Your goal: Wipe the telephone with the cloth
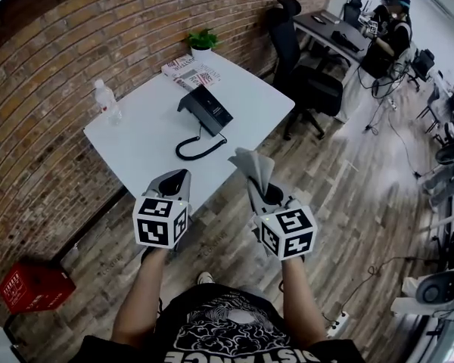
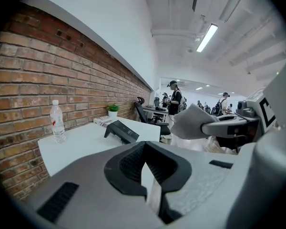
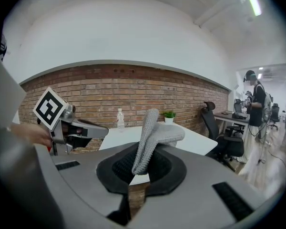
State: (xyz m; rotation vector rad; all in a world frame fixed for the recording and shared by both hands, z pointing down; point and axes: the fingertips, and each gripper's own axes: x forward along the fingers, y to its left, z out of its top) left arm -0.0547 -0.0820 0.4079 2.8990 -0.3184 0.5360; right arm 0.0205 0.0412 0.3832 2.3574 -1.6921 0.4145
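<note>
Both tools hang short of the white table (image 1: 151,150): right gripper (image 1: 262,193) pinches the grey cloth (image 1: 251,165), left gripper (image 1: 176,178) closed on nothing, telephone (image 1: 206,109) ahead, well apart from both.

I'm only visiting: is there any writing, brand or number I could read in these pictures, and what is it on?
"ISTANCE": the end of a bigger word on the person's black T-shirt; the rest is cut off by the picture's edge.
Red box on the floor: white print, too small to read.
Booklets on the table: print too blurred to read.
Water bottle: no label that can be read.
</note>
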